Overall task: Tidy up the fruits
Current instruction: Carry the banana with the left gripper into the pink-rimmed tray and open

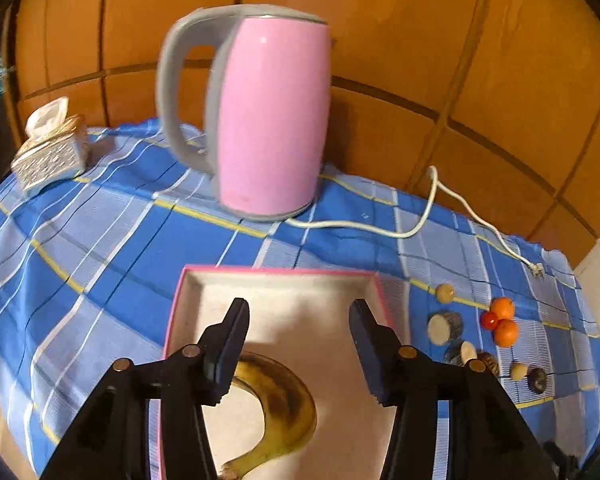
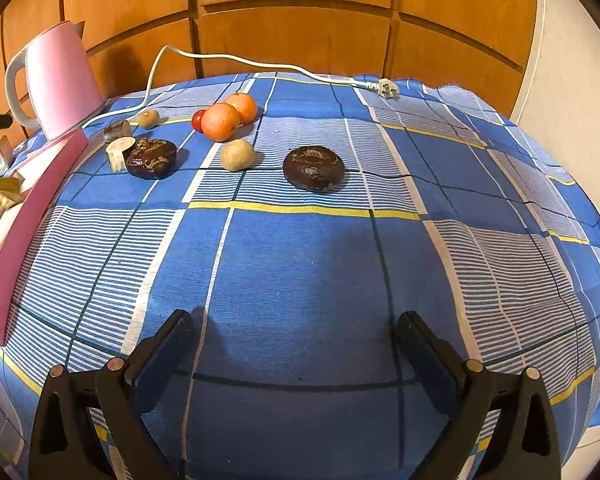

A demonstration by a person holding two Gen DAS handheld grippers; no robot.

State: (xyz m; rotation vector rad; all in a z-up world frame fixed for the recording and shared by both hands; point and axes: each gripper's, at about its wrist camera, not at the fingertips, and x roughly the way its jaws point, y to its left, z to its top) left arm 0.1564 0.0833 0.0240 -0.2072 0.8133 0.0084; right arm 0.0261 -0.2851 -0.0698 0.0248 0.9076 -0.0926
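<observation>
A spotted yellow banana [image 1: 284,404] lies in a pink-rimmed white tray [image 1: 280,276]. My left gripper [image 1: 300,344] is open and empty just above it. In the right wrist view two oranges [image 2: 220,121] and a small red fruit [image 2: 198,120] sit at the back, with two tan round fruits [image 2: 237,155], two dark brown round fruits [image 2: 313,168] and pale cut pieces [image 2: 118,151] around them. My right gripper [image 2: 294,356] is open and empty over bare cloth, well short of the fruits. The tray's pink edge [image 2: 28,216] shows at the left.
A pink kettle [image 1: 268,116] stands behind the tray, its white cord [image 2: 260,62] trailing to a plug at the table's back edge. A tissue box [image 1: 52,152] sits far left. The blue checked cloth [image 2: 300,264] covers the table. Wood panels stand behind.
</observation>
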